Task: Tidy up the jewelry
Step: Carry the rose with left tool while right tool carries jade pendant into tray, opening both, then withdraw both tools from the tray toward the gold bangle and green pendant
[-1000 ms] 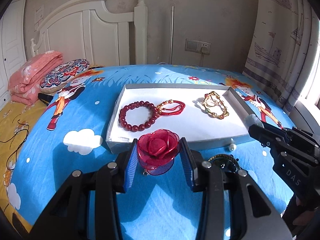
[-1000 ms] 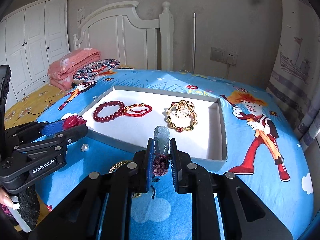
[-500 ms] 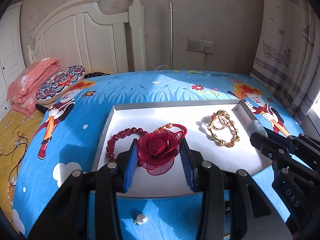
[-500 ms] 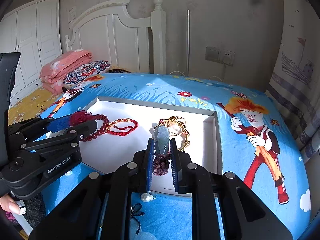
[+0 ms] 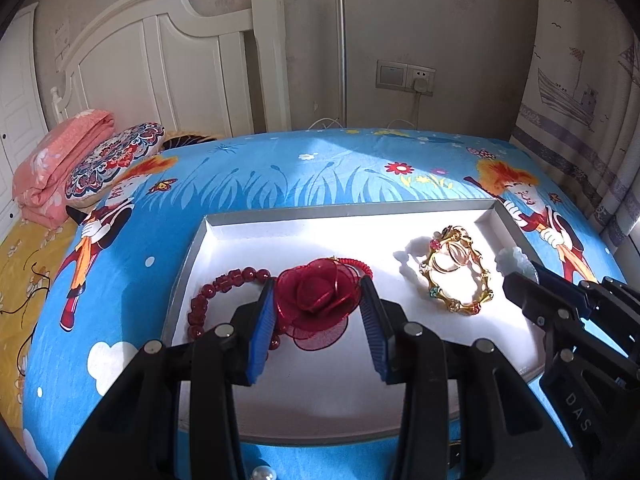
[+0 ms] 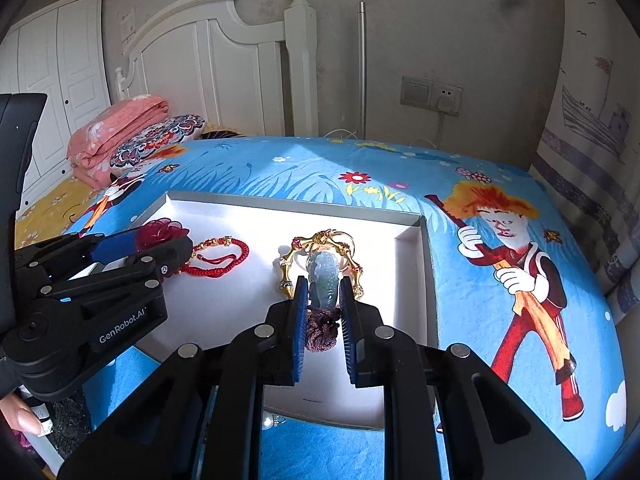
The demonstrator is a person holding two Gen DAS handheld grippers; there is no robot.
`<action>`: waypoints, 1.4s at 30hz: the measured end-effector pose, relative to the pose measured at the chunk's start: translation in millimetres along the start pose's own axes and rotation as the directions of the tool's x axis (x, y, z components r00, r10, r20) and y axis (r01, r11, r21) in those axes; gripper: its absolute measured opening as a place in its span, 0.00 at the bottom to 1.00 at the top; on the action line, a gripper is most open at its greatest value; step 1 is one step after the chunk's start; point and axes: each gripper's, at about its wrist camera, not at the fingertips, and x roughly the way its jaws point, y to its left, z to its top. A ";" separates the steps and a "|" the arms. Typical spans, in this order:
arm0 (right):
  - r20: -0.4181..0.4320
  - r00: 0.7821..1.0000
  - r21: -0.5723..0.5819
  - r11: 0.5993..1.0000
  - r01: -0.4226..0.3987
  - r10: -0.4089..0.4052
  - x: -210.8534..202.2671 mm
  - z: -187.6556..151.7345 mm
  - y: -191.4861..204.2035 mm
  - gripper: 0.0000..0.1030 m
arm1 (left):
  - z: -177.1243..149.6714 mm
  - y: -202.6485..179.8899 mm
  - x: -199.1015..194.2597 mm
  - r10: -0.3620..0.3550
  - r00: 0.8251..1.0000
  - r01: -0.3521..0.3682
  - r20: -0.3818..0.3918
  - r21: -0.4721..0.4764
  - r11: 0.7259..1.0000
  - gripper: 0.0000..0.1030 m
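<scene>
My left gripper is shut on a red fabric rose and holds it over the left part of a white shallow tray. My right gripper is shut on a pale green jade pendant with a purple knotted cord, over the tray's right part. In the tray lie a dark red bead bracelet, a red cord bracelet and a gold bracelet. The gold bracelet sits just beyond the pendant.
The tray rests on a blue cartoon bedsheet. A pearl lies on the sheet near the tray's front edge. A folded pink blanket and patterned pillow lie at the far left by the white headboard.
Both grippers have moved forward over the tray, carrying the rose and the pendant. The tray now fills more of both views.
</scene>
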 end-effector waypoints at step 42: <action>0.102 0.993 0.093 0.994 0.050 -0.060 -51.5 -38.9 -5.6 0.76 | -69.8 57.1 -79.1 0.152 0.972 -0.144 0.178 -0.058 0.988 0.92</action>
